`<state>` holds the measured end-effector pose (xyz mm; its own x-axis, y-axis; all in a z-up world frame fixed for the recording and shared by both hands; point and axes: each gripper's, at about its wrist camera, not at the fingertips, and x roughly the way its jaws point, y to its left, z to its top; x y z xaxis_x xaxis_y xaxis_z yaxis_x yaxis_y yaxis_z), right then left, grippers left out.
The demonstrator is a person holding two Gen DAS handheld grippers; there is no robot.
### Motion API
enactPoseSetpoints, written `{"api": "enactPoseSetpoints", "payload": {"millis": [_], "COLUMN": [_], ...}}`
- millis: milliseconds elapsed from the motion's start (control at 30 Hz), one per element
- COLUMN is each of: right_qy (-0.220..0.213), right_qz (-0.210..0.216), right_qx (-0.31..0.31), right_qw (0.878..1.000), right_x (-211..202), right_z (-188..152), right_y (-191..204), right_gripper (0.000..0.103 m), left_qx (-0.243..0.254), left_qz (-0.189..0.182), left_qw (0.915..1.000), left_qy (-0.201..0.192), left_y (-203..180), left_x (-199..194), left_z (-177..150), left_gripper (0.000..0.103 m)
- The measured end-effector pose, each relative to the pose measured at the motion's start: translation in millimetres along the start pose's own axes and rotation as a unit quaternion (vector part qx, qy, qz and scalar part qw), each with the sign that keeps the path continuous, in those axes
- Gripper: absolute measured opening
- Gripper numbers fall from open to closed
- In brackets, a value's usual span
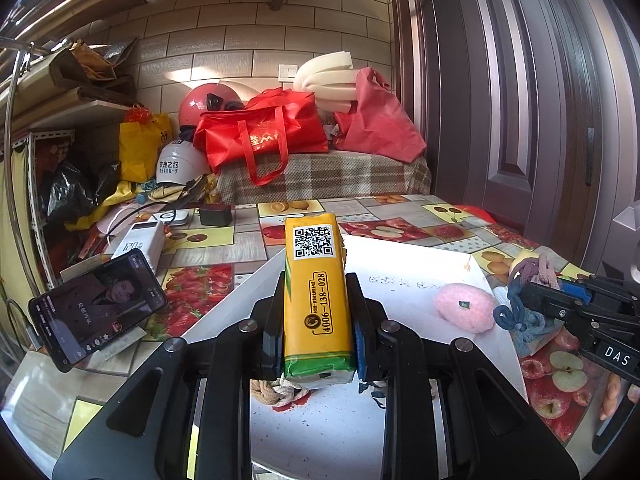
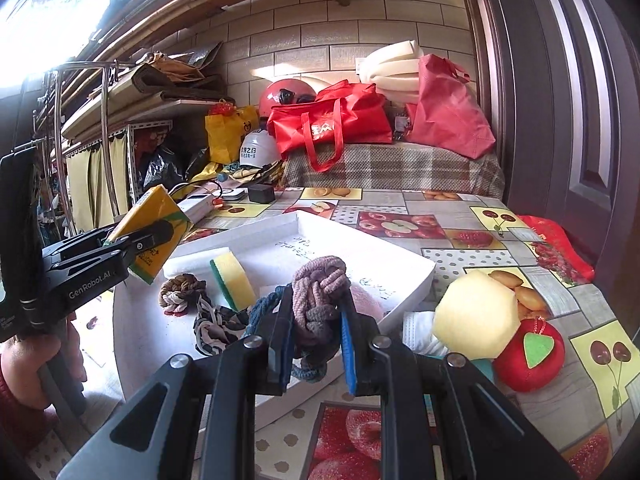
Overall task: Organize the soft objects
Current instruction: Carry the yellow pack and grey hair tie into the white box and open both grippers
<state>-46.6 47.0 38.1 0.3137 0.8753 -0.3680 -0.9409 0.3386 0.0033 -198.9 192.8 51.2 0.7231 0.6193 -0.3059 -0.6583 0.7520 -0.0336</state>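
Observation:
My left gripper (image 1: pixel 318 316) is shut on a yellow tissue pack (image 1: pixel 316 296) with a QR code, held above the white tray (image 1: pixel 404 264); the right wrist view shows the same pack (image 2: pixel 154 232) at the left. My right gripper (image 2: pixel 314 320) is shut on a knotted rope toy (image 2: pixel 318 292) of mauve and blue cord, over the tray's (image 2: pixel 416 276) near edge. That rope toy (image 1: pixel 524 304) also shows at the right of the left wrist view. In the tray lie a pink fuzzy ball (image 1: pixel 466 307), a yellow-green sponge (image 2: pixel 232 278), a brown rope knot (image 2: pixel 180 290) and a striped cloth (image 2: pixel 216 328).
A pale yellow foam block (image 2: pixel 474 316), a red plush apple (image 2: pixel 528 356) and a white mask (image 2: pixel 422 330) lie right of the tray. A propped phone (image 1: pixel 96 308), a power bank (image 1: pixel 140 242) and a charger (image 1: pixel 215 214) sit at the left. Red bags (image 1: pixel 264 132) and helmets crowd the back.

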Motion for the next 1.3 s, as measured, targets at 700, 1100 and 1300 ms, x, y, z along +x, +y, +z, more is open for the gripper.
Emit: {"api": "enactPoseSetpoints", "payload": {"millis": [700,1100,1300], "right_qy": [0.051,0.050,0.049], "right_qz": [-0.001,-0.007,-0.014], "right_qx": [0.049,0.045,0.045], "right_qw": [0.997,0.998,0.998], "right_x": [53.5,79.4,90.6], "right_z": [13.4,24.1,29.0], "right_y": [-8.6,3.0,5.6], "right_gripper": [0.019,0.019,0.019], "left_qx": [-0.001,-0.003,-0.003], "left_qz": [0.016,0.031,0.030], "left_qw": [0.9999,0.9995,0.9994], "left_qy": [0.006,0.011,0.018], "left_y": [9.4,18.0,18.4], "left_x": [13.9,42.0,47.9], "left_z": [4.1,12.2,13.5], "left_gripper": [0.024,0.024,0.024]}}
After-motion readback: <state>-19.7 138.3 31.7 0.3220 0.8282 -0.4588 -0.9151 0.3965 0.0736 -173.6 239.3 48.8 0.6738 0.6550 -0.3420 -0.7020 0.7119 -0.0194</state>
